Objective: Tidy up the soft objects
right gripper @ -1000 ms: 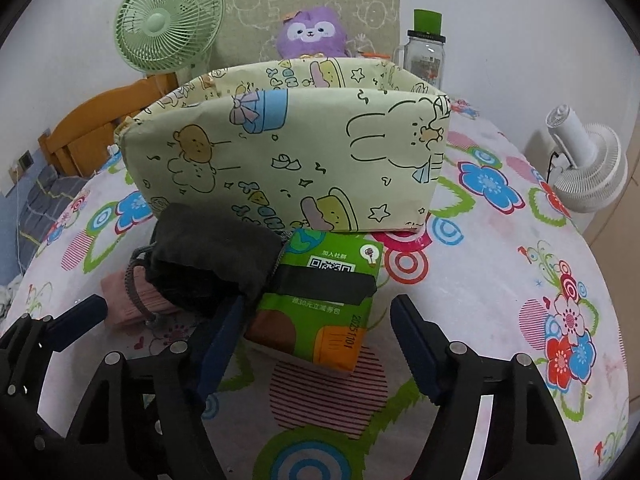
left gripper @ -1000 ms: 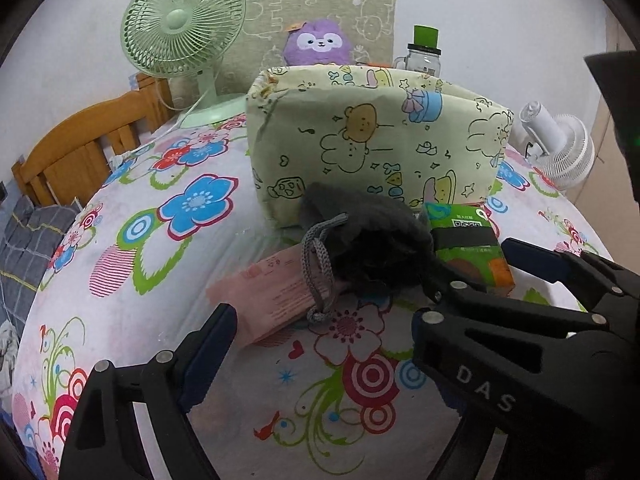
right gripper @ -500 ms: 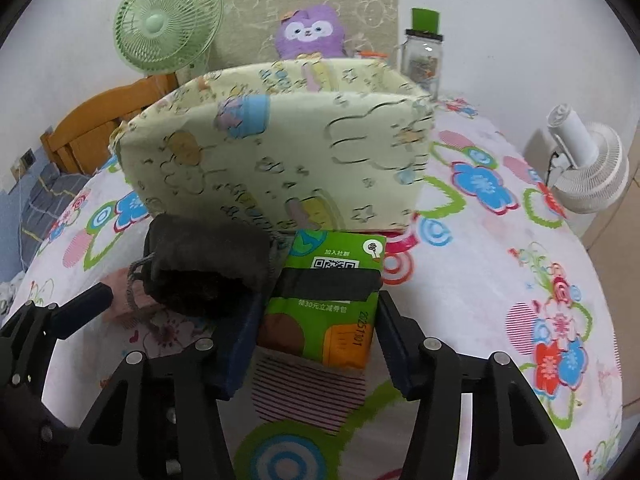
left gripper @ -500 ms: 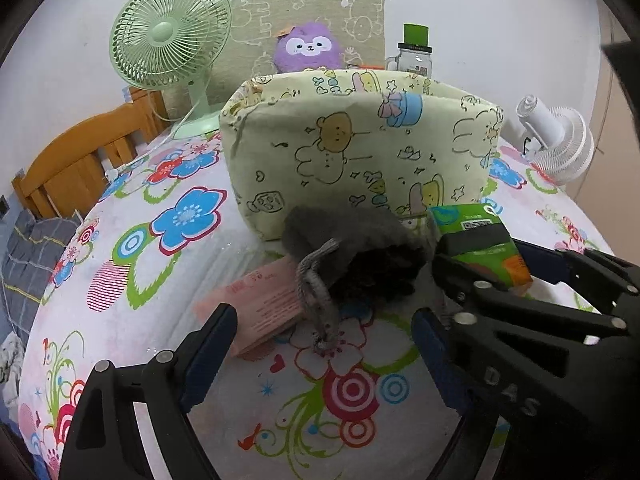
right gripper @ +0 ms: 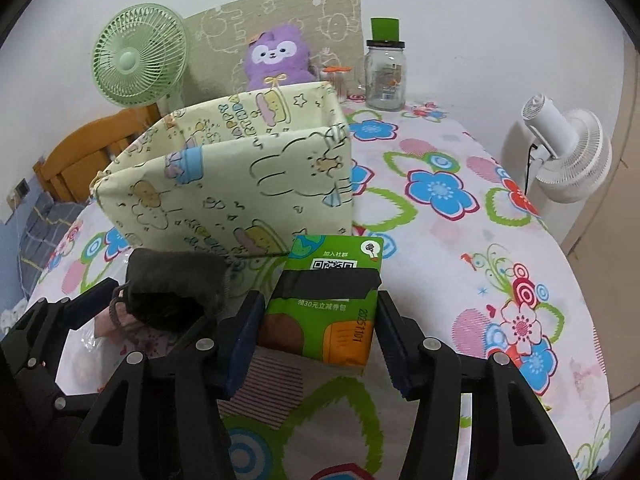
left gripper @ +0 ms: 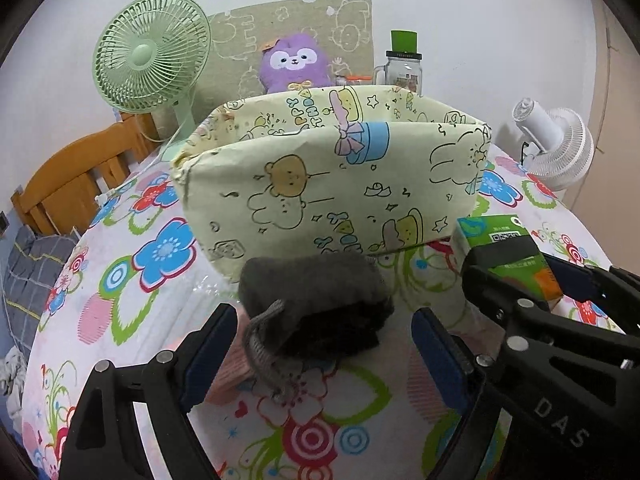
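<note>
A dark grey drawstring pouch (left gripper: pixel 316 304) lies on a pink packet (left gripper: pixel 228 376) in front of the pale yellow cartoon-print fabric box (left gripper: pixel 332 184). My left gripper (left gripper: pixel 320 328) is open, its blue pads either side of the pouch without touching it. To the right, my right gripper (right gripper: pixel 318 308) is shut on a green tissue pack (right gripper: pixel 332 256), with its pads pressed on the pack's two sides. The pack sits just at the box's (right gripper: pixel 240 168) near right corner. The right wrist view also shows the pouch (right gripper: pixel 176 288) at the left.
The round table has a floral cloth (right gripper: pixel 440 192). Behind the box are a green fan (left gripper: pixel 152 52), a purple plush toy (left gripper: pixel 296 60) and a glass jar (left gripper: pixel 404 68). A white fan (left gripper: pixel 556 144) stands at the right, and a wooden chair (left gripper: pixel 68 184) at the left.
The right jaws have closed onto the green tissue pack. Both grippers have moved forward toward the box. The left fingers now flank the grey pouch.
</note>
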Demonstrator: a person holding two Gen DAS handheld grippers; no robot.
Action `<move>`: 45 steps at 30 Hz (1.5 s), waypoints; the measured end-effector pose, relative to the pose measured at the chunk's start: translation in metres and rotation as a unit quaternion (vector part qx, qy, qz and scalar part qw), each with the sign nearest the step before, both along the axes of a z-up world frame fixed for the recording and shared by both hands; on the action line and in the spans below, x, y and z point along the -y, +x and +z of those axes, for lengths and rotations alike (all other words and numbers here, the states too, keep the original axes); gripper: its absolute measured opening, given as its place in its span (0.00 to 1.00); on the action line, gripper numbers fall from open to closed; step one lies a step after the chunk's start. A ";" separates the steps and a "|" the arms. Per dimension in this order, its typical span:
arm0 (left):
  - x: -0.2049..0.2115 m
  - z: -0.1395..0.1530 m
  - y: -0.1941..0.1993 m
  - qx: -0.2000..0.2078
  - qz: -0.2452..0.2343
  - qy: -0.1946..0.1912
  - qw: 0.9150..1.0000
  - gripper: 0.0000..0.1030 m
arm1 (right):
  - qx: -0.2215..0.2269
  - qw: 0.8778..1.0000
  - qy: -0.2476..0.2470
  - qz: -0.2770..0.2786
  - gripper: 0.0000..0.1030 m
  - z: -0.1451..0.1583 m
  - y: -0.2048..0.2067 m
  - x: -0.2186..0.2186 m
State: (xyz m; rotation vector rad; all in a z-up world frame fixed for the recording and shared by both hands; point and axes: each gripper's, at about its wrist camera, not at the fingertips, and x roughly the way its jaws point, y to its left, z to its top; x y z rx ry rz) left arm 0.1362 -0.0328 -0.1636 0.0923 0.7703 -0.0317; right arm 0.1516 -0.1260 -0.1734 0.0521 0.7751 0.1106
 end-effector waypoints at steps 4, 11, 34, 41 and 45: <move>0.005 -0.003 0.009 -0.006 -0.001 0.007 1.000 0.88 | -0.005 1.000 0.004 -0.007 0.56 -0.002 0.006 0.005; 0.007 -0.004 0.021 -0.016 0.000 0.007 1.000 0.88 | -0.009 1.000 0.011 -0.010 0.56 -0.003 0.014 0.008; 0.015 0.009 0.014 -0.004 -0.024 0.005 1.000 0.46 | 0.001 1.000 0.016 -0.007 0.56 0.008 0.005 0.008; 0.014 0.019 0.002 0.004 -0.022 -0.001 1.000 0.46 | 0.013 1.000 0.016 -0.003 0.55 0.019 -0.007 0.006; 0.013 0.025 -0.007 0.009 -0.020 -0.005 1.000 0.46 | 0.021 1.000 0.016 0.000 0.55 0.026 -0.015 0.004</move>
